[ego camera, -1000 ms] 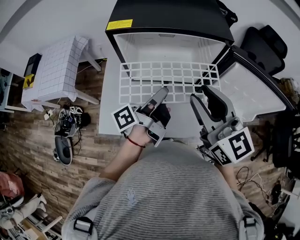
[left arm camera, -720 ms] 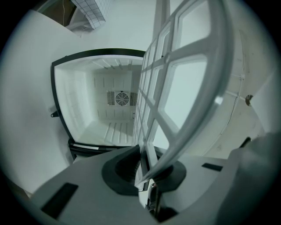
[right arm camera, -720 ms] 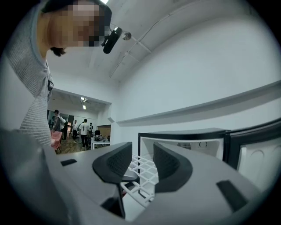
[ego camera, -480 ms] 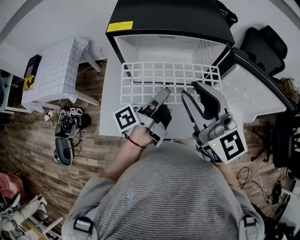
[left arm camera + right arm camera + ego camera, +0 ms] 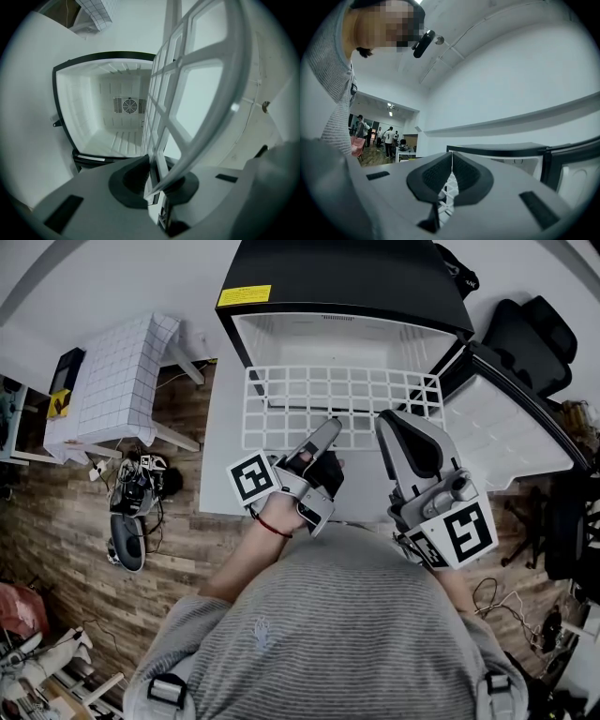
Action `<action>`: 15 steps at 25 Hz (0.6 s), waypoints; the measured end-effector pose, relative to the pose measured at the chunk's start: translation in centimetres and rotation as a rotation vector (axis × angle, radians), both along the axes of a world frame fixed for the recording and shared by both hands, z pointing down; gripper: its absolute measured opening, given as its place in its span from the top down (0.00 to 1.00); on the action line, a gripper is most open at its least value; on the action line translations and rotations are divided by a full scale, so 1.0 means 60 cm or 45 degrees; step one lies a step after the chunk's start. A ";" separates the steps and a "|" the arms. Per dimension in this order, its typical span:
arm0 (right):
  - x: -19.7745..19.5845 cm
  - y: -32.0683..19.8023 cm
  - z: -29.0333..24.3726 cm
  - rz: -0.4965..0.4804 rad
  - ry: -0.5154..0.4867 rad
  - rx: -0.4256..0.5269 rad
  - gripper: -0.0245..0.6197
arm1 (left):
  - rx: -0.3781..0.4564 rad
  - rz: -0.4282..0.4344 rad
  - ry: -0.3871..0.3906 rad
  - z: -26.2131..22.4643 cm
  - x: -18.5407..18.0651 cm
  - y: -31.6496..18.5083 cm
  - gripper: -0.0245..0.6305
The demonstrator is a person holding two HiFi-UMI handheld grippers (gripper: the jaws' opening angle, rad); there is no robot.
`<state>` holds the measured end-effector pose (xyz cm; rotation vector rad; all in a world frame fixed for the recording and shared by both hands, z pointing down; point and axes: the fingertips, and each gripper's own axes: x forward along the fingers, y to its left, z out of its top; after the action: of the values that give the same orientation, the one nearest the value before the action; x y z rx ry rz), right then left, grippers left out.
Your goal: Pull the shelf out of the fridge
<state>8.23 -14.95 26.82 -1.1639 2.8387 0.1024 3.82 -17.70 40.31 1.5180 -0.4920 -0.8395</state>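
Now, left claw on white shelf.

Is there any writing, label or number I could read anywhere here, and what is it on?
None can be read.
Yellow label on the fridge top: print too small to read.
Marker squares: black-and-white patterns, no words.
Small mark on the person's sweater: too faint.
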 end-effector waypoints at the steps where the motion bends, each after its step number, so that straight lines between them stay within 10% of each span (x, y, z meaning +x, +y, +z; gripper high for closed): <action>1: 0.000 -0.001 0.000 0.000 0.006 0.003 0.94 | 0.001 0.000 0.001 0.000 0.000 -0.001 0.91; 15: -0.001 -0.008 0.000 0.007 0.027 0.007 0.94 | 0.000 0.003 0.005 0.001 0.003 -0.005 0.91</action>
<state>8.14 -15.45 26.82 -1.1766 2.8519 0.1234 4.02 -18.00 40.38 1.5162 -0.4871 -0.8404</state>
